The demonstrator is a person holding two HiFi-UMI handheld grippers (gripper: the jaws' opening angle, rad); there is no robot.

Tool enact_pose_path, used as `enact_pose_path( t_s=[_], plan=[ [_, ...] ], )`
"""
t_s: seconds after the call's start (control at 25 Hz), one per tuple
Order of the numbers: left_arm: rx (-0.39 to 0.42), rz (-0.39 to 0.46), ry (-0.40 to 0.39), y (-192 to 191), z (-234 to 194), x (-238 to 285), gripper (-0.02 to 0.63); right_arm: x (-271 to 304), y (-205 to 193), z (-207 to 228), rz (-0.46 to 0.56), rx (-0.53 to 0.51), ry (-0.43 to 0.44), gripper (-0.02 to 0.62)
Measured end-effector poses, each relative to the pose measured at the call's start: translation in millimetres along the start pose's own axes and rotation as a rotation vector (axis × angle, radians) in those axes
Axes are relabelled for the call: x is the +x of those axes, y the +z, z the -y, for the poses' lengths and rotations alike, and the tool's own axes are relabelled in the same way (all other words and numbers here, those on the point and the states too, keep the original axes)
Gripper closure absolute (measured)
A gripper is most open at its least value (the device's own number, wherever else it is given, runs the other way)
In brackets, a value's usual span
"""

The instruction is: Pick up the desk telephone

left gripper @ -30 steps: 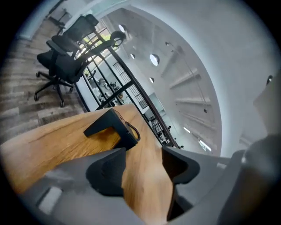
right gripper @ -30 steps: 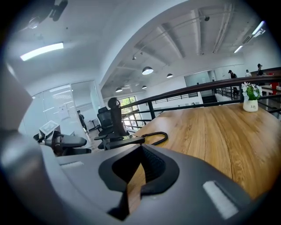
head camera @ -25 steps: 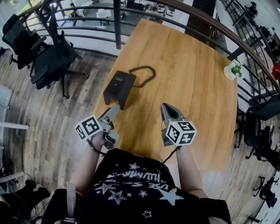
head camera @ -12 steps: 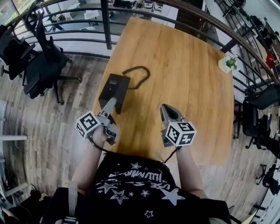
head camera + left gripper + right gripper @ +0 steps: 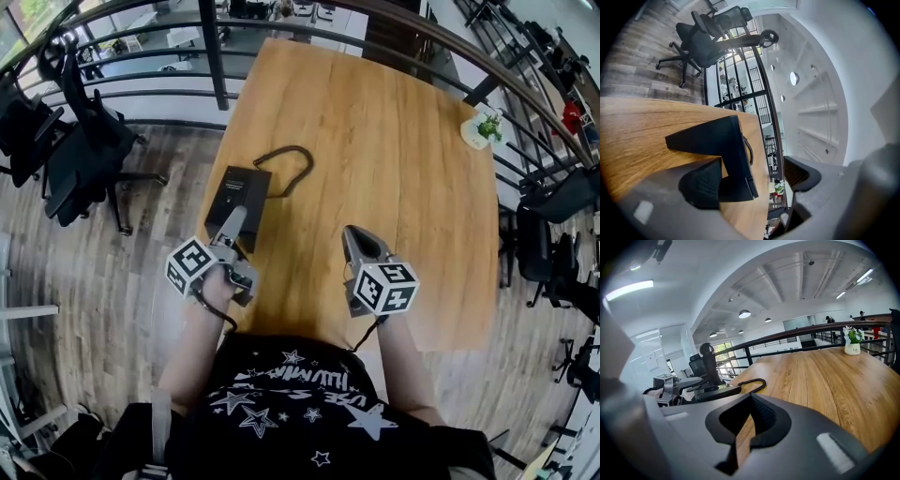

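Note:
The black desk telephone (image 5: 239, 192) lies near the wooden table's left edge, its coiled cord (image 5: 289, 161) looping behind it. My left gripper (image 5: 232, 225) is open at the phone's near end, its jaws having just been opening. In the left gripper view the phone (image 5: 717, 145) sits partly between the spread pads, close to the lower-left pad (image 5: 701, 183), and neither pad presses on it. My right gripper (image 5: 356, 239) hovers over the table's near middle, well right of the phone. Its jaws (image 5: 749, 420) are shut on nothing.
The wooden table (image 5: 403, 197) reaches far to the right, with a small potted plant (image 5: 486, 128) at its far right corner. A metal railing (image 5: 211, 47) runs behind the table. Black office chairs (image 5: 75, 141) stand on the floor at the left.
My left gripper has moved forward to the phone's near end, rolled a little, and its jaws stand wider. The right gripper has stayed where it was.

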State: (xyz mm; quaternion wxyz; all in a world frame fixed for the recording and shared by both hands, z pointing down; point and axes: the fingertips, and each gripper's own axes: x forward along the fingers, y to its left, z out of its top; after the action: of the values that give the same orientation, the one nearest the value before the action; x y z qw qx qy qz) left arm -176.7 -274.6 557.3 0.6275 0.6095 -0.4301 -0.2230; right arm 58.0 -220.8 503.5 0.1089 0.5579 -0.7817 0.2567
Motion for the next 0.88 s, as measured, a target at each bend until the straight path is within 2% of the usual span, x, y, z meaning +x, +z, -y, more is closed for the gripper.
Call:
enact_pose_path(
  t_s=[0.68, 0.8, 0.88],
  plan=[
    [-0.074, 0.032, 0.085, 7.7, -20.4, 22.2, 0.189, 9.9, -5.7, 1.6, -0.025, 0.009, -0.009, 0.594],
    [-0.080, 0.041, 0.118, 7.2, -26.5, 20.6, 0.230, 9.4, -7.4, 2.6, -0.028, 0.012, -0.012, 0.594],
    [-0.091, 0.053, 0.148, 6.7, -31.8, 18.8, 0.283, 8.5, -8.0, 3.1, -0.028, 0.015, -0.012, 0.594]
  ],
)
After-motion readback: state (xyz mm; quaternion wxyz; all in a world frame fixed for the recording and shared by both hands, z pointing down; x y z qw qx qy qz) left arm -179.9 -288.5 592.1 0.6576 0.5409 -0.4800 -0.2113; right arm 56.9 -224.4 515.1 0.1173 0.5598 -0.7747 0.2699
